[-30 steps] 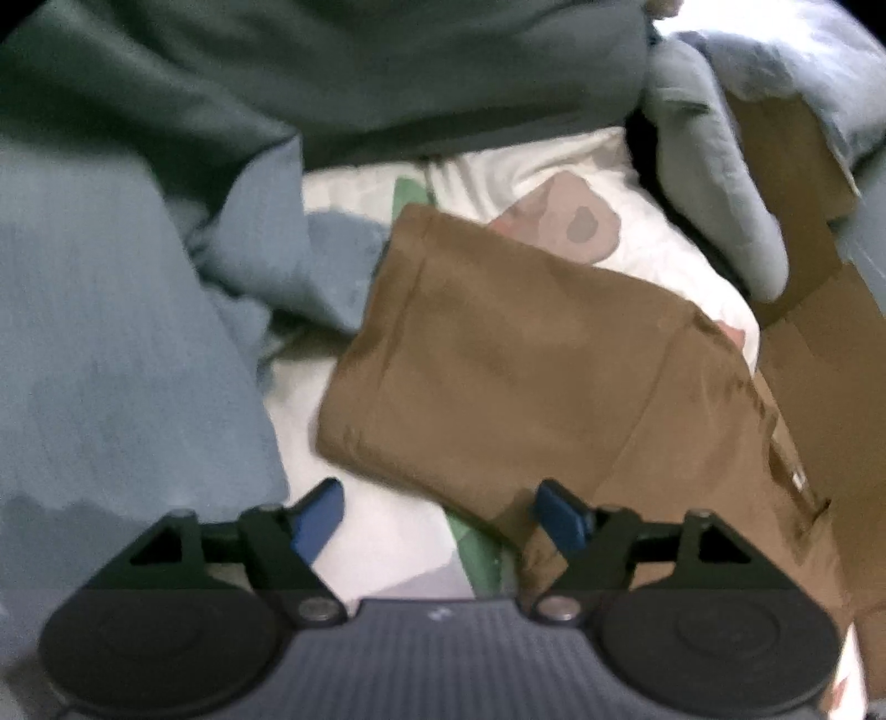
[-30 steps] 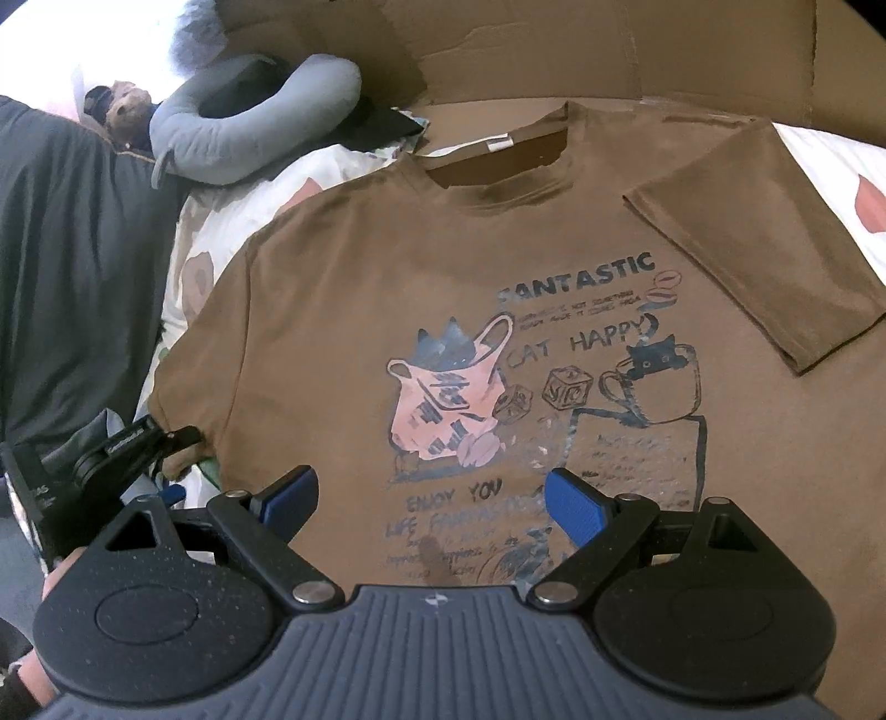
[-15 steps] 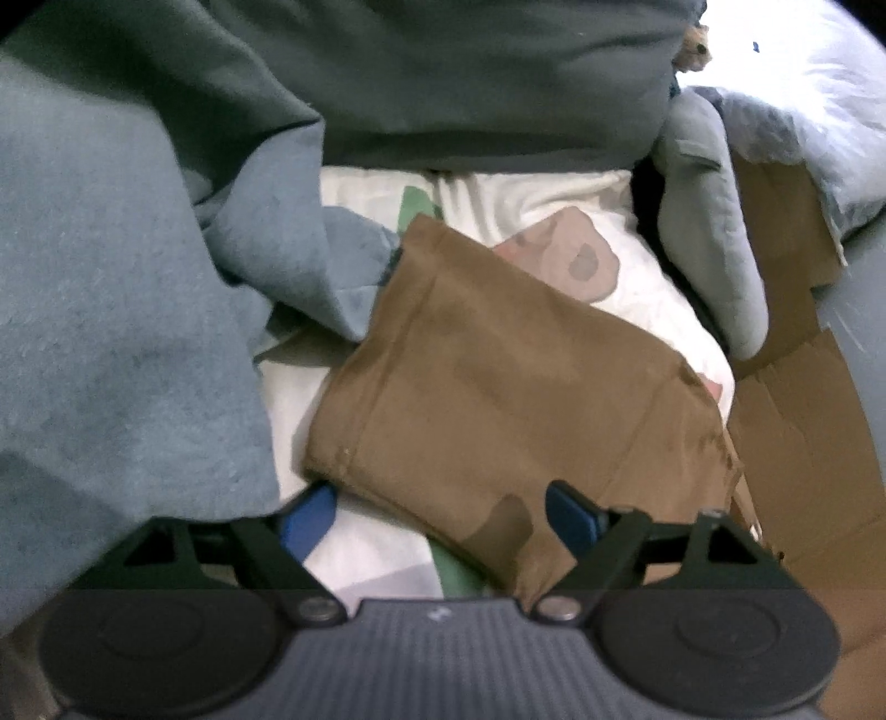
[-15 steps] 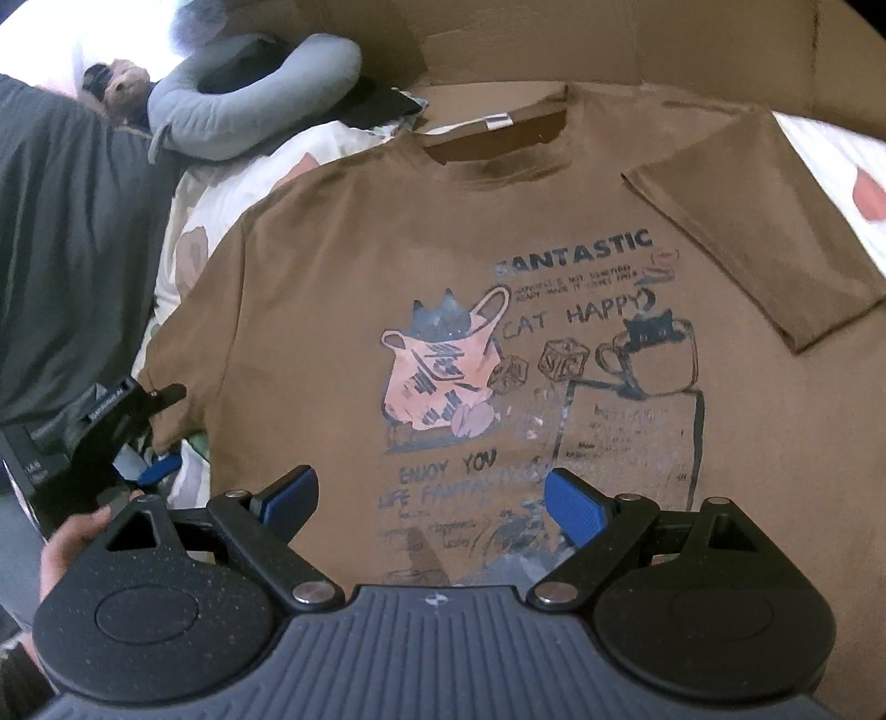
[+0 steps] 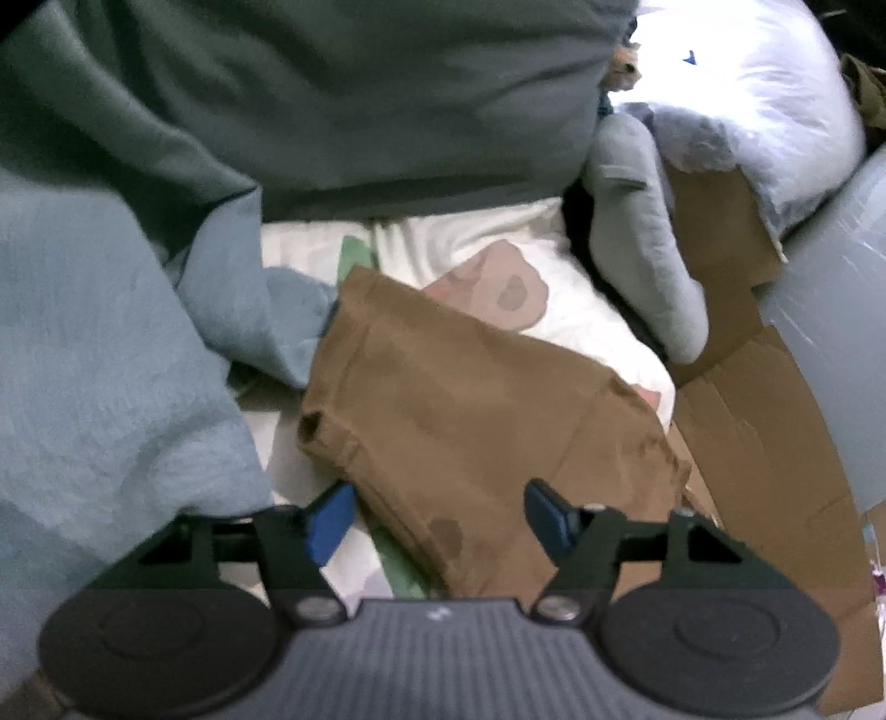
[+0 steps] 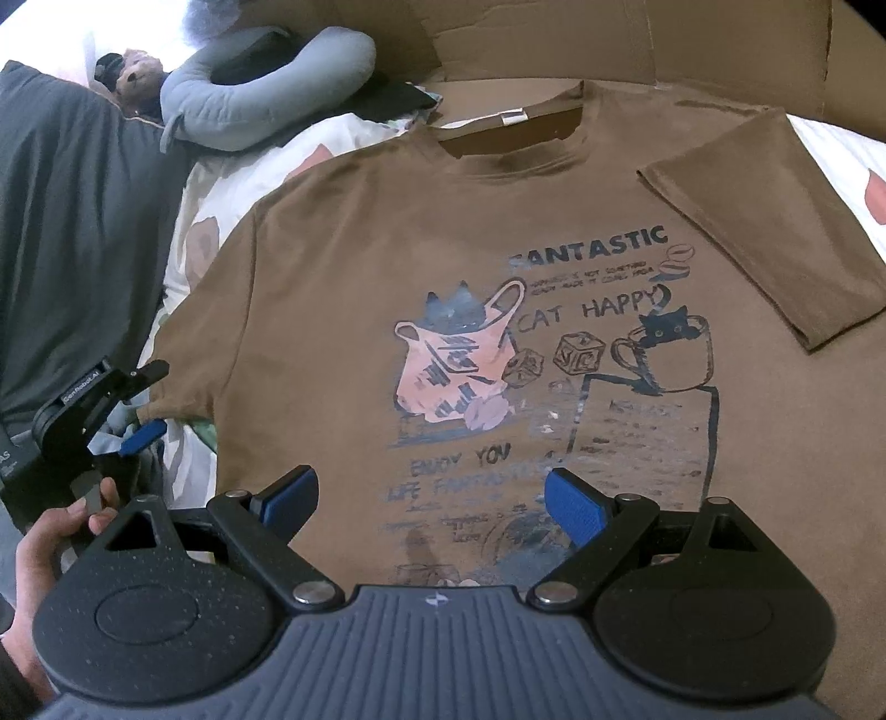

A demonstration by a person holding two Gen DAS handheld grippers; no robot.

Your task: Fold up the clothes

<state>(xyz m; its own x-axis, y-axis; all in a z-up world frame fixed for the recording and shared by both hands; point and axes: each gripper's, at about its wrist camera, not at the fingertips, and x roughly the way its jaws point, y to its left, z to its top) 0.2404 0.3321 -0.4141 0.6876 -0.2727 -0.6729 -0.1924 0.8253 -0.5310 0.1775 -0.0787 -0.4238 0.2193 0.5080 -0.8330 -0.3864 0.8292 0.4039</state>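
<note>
Surface: white bedsheet with brown and green blotches [image 6: 183, 260], flattened brown cardboard [image 6: 637, 39] at far edge. Grey U-shaped neck pillow [image 6: 260, 94] far left. Brown printed T-shirt [image 6: 387, 249] spread flat, front up, centre; print reads "FANTASTIC", "CAT HAPPY", "ENJOY YOU LIFE".

Left gripper [image 5: 434, 512]: jaws closing around left sleeve hem, pads not yet pressing.

Right gripper [image 6: 432, 495]: jaws apart, empty, above lower print.

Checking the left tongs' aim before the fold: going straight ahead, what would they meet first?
Probably the brown T-shirt's sleeve: the left tongs are closing with its hem between the jaws, though depth is unclear.
</note>
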